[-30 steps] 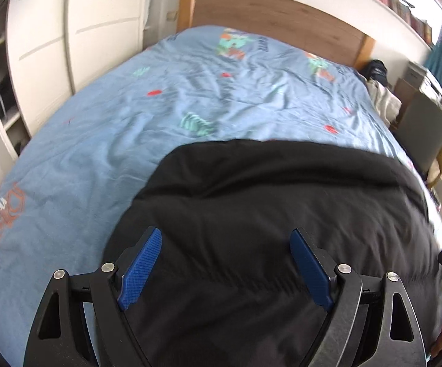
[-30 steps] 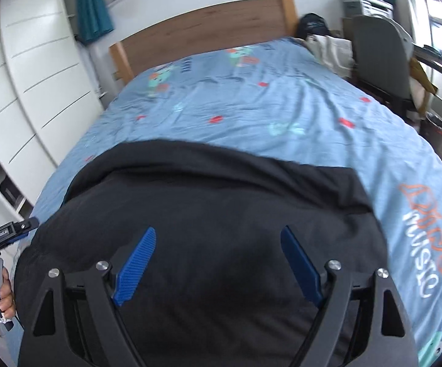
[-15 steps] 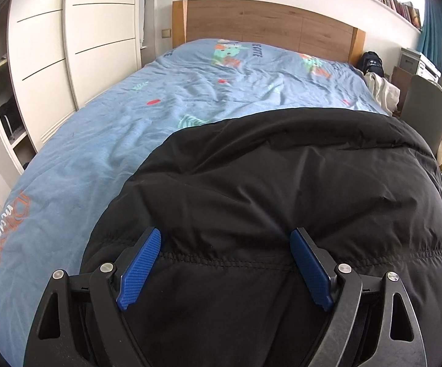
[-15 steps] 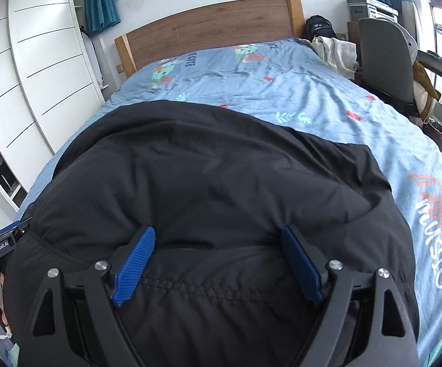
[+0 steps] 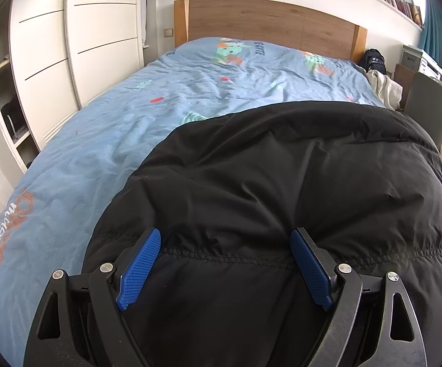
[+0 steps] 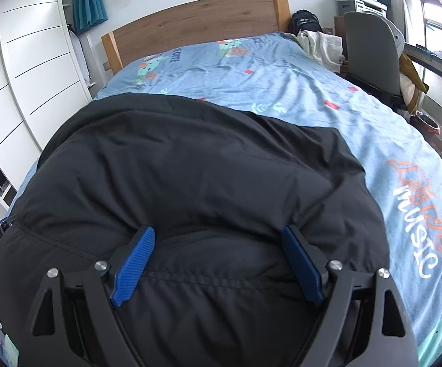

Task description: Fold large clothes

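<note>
I am seeing the black padded jacket (image 5: pixel 282 189) lying on the bed (image 5: pixel 104 140), spreading straight ahead toward the headboard. Left tongs (image 5: pixel 225 269) and right tongs (image 6: pixel 218 263) are both gaping wide over its near edge, gripping nothing, equally near.

Puffy blk quilted jacket (image 5: pixel 282 183) on bed

matt black quilted cloth on the jacket (image 5: pixel 297 183); crumpled blue printed cotton on the sheet (image 5: pixel 104 140); smooth grained wood on the far headboard (image 6: pixel 202 21); ribbed blue plastic on the pads (image 6: pixel 134 264).
</note>
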Action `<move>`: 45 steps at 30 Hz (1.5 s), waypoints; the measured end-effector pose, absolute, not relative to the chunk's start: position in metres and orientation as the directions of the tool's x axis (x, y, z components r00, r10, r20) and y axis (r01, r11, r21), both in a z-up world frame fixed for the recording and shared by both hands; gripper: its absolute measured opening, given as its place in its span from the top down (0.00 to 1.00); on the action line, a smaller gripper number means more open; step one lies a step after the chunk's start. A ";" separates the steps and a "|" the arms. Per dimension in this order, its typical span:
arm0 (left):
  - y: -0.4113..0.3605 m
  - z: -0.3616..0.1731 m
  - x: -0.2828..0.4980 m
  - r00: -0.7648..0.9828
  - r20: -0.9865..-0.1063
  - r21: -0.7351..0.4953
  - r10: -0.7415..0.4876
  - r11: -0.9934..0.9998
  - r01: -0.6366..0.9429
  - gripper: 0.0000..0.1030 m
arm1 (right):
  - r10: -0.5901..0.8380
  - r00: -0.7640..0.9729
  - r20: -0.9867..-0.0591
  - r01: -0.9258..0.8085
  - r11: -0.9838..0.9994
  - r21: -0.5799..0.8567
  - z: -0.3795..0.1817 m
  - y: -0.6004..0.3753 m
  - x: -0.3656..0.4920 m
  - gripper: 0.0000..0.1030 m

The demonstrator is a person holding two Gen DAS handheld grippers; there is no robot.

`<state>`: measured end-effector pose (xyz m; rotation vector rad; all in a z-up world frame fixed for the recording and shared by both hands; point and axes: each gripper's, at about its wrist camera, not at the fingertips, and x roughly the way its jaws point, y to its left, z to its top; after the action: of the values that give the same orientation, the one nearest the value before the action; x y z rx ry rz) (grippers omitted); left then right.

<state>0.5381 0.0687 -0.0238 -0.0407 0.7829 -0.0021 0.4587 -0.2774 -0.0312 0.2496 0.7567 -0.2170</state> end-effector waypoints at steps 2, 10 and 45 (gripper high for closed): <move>0.069 -0.024 0.537 0.708 -0.706 -0.034 -0.012 0.999 -0.016 0.16 | -0.110 0.703 -0.703 0.289 0.947 0.141 -0.032 -0.280 0.454 0.18; 0.070 -0.026 0.534 0.703 -0.711 -0.025 -0.001 0.999 -0.025 0.16 | -0.128 0.684 -0.718 0.313 0.941 0.130 -0.034 -0.292 0.437 0.18; 0.110 -0.012 0.498 0.650 -0.760 0.001 0.028 0.999 -0.042 0.16 | -0.198 0.590 -0.782 0.423 0.902 0.091 -0.015 -0.346 0.337 0.14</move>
<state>0.4981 0.1095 -0.0122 -0.0168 0.8628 0.0396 0.3365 -0.3455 -0.0147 0.2811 0.8683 -0.3667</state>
